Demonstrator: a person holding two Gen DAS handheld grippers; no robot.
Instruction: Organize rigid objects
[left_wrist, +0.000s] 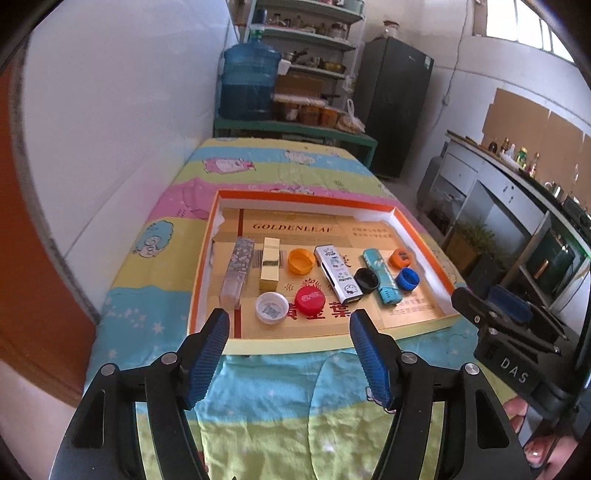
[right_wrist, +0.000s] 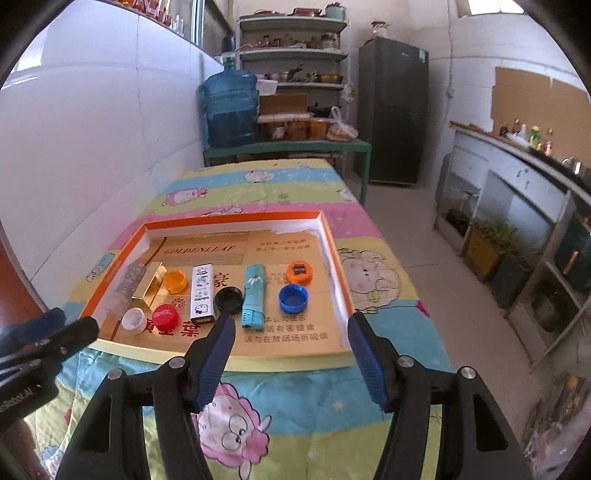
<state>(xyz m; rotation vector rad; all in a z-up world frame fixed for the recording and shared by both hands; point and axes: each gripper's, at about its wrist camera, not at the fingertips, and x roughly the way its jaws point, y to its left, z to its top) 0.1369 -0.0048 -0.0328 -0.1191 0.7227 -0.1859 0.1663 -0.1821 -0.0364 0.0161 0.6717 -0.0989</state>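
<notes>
An orange-rimmed shallow box (left_wrist: 306, 197) (right_wrist: 229, 218) lies on the table and holds several lighters and bottle caps. In it are a patterned lighter (left_wrist: 238, 271), a gold lighter (left_wrist: 269, 267), a white lighter (left_wrist: 338, 273) (right_wrist: 202, 291), a teal lighter (left_wrist: 380, 277) (right_wrist: 254, 295), and white (left_wrist: 271, 307), red (left_wrist: 309, 300) (right_wrist: 165, 316), orange (left_wrist: 300, 261), black (right_wrist: 228, 298) and blue (right_wrist: 293, 297) caps. My left gripper (left_wrist: 290, 323) is open and empty above the box's near edge. My right gripper (right_wrist: 291, 328) is open and empty, near the box's front right.
The table wears a cartoon-print cloth (left_wrist: 280, 398) and stands against a white wall (left_wrist: 110, 129) on the left. A blue water jug (right_wrist: 231, 109), shelves and a dark fridge (right_wrist: 393, 110) stand behind. A counter (right_wrist: 517, 192) runs along the right.
</notes>
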